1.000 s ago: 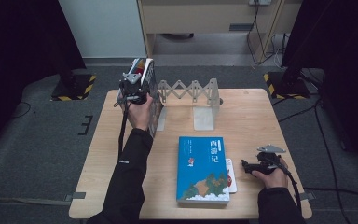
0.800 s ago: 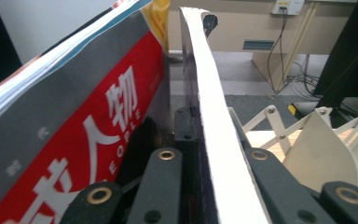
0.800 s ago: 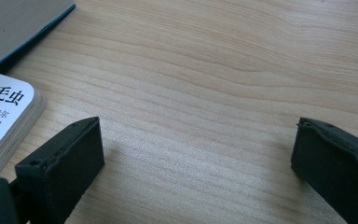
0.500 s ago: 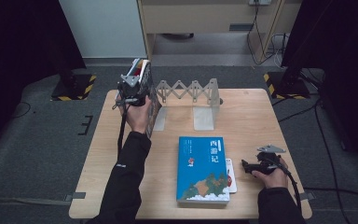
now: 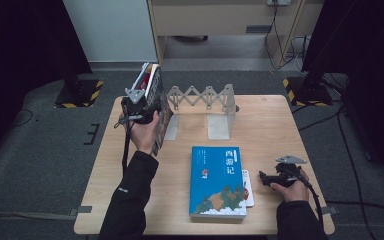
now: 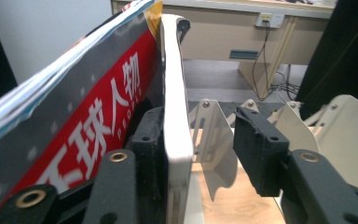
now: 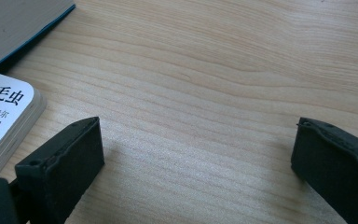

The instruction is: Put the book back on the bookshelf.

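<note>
Books going into white metal fold-out book rack (image 5: 207, 100) at back of desk (image 5: 270, 130). Left hand-held gripper (image 5: 142, 107) at rack's left end; jaws have just been opening, about half open. Red-and-grey magazine (image 6: 74, 121) and thin white book (image 6: 175, 116) stand upright between them, far pad clear. Right hand-held gripper (image 7: 196, 154) wide open, empty, near front of desk, well away from rack. Step: letting go. Next, likely: pull left hand-held gripper back gently so the pair doesn't tip, then fetch blue picture-cover book (image 5: 216, 180) lying flat in front of rack.
</note>
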Available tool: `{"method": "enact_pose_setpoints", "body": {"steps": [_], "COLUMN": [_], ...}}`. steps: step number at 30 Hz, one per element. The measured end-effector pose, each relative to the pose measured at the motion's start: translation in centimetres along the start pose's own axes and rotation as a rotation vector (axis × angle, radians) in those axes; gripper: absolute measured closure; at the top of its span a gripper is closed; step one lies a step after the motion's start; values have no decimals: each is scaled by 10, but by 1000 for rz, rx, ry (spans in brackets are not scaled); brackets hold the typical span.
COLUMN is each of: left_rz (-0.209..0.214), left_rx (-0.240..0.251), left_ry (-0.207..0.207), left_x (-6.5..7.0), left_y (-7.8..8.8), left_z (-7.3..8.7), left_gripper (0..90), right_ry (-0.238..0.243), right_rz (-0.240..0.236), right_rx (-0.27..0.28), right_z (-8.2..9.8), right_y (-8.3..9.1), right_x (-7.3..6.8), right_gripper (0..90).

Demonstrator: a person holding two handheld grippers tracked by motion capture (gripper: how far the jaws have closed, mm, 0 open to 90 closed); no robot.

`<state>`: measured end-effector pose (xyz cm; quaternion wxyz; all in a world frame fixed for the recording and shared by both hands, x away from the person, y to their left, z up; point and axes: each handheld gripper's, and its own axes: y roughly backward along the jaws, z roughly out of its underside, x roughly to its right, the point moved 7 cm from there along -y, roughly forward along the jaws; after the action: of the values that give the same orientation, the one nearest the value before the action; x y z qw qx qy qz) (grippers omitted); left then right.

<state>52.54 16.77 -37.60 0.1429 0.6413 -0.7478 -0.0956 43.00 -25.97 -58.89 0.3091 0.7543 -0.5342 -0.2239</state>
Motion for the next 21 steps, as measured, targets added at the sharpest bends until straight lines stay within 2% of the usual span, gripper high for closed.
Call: {"method": "enact_pose_setpoints", "body": {"steps": [5,8,11,15,17,19,21], "left_rz": [18,40,53,95,123,162,181], "left_rx": [27,37,45,46,61,73,87], "left_ry": [-13,10,16,39,34,46,46], "left_x": [0,-1,-4,-9,-10,-10,-10], "left_y": [14,22,29,39,44,49,55], "left_z": [6,9,11,17,19,20,22], "left_gripper": [475,453,437,405,403,393,387], "right_ry": [0,0,0,-1,-1,-1,-1], "right_rz": [0,0,0,0,0,0,0], "right_rx": [0,0,0,-1,-1,-1,-1], "right_z": [0,0,0,0,0,0,0], "right_y": [0,0,0,0,0,0,0], "right_x": [0,0,0,0,0,0,0], "right_gripper": [25,24,24,24,24,24,24]}}
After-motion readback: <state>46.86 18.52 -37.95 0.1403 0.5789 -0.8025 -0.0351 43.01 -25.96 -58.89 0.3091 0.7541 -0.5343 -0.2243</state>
